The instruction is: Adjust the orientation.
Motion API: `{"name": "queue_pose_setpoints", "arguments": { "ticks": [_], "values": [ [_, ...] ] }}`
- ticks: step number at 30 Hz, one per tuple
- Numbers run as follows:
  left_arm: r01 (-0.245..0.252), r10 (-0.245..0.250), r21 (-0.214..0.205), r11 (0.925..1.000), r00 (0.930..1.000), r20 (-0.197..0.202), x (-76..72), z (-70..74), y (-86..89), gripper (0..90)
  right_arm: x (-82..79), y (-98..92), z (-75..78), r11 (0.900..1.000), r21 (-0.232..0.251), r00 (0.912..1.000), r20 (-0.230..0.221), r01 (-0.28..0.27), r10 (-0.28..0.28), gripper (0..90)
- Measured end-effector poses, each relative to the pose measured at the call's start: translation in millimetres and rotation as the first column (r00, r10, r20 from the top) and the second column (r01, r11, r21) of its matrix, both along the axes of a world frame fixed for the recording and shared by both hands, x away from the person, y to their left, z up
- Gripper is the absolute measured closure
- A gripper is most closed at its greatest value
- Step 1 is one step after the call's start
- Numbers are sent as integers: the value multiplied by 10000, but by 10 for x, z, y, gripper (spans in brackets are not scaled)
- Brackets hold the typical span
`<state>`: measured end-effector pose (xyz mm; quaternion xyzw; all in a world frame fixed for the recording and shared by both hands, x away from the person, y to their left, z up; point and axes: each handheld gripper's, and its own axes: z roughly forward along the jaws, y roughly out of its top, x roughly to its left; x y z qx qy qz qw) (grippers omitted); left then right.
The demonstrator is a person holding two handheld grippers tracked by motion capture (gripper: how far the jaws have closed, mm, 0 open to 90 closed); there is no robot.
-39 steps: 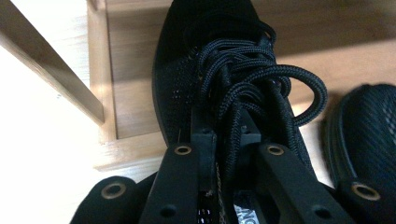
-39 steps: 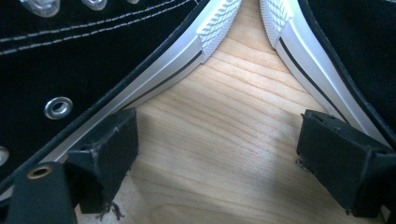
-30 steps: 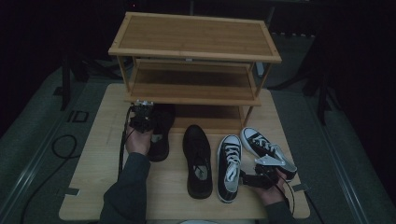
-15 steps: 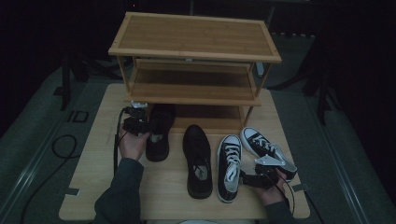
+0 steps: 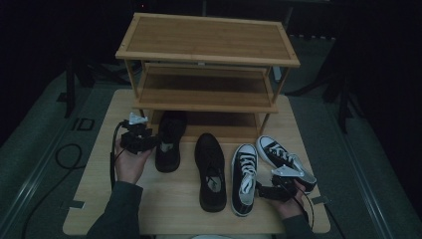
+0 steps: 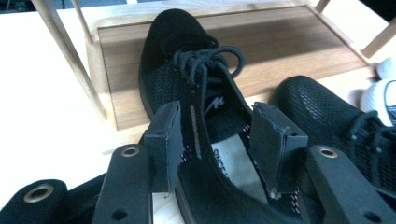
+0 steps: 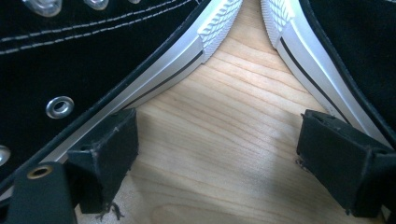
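A black mesh shoe [image 5: 169, 144] lies with its toe on the bottom shelf of the wooden rack [image 5: 209, 55]. My left gripper [image 5: 152, 142] is at that shoe's left side. Its jaws have just been opening. In the left gripper view they [image 6: 219, 140] straddle the shoe's [image 6: 187, 74] collar wall without pressing on it. A second black shoe [image 5: 211, 169] lies in the middle of the table. Two black-and-white sneakers [image 5: 244, 177] [image 5: 283, 159] lie to the right. My right gripper [image 5: 261, 191] [image 7: 219, 154] rests open on bare wood between those sneakers [image 7: 93, 56] [image 7: 336, 51].
The three-shelf rack stands at the back of the wooden table [image 5: 164, 214]; its upper two shelves hold nothing. A cable [image 5: 64, 154] loops on the grey floor left of the table. Both forearms come in from the near edge.
The left hand has drawn back to the left and toward the near side. Its jaws stand wider than before. The black shoe stays on the bottom shelf. The right hand is unmoved.
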<state>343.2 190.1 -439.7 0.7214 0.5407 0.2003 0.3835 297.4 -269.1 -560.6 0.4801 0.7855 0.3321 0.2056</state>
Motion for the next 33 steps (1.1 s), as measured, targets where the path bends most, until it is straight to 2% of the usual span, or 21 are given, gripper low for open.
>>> {"name": "queue_pose_setpoints", "arguments": {
  "ticks": [6,11,17,24,33],
  "values": [
    [148,-155,151,9998,9989,442,-186,-2,33,531,1,0,0,10000,-3,10000,10,-2,2,127],
    [196,-204,175,9997,9989,427,-281,-69,90,544,0,0,1,10000,-11,10000,-3,-1,1,127],
    [285,-283,-34,9996,9988,393,-366,-132,147,572,-1,1,1,10000,-3,10000,-9,-4,4,127],
    [232,-225,-194,9995,9990,381,-447,-191,181,562,-2,0,1,10000,-14,10000,-5,-31,31,127],
    [347,-349,48,9994,9986,407,-505,-273,177,541,-3,0,1,10000,-17,10000,-4,-34,34,127]
  ]
}}
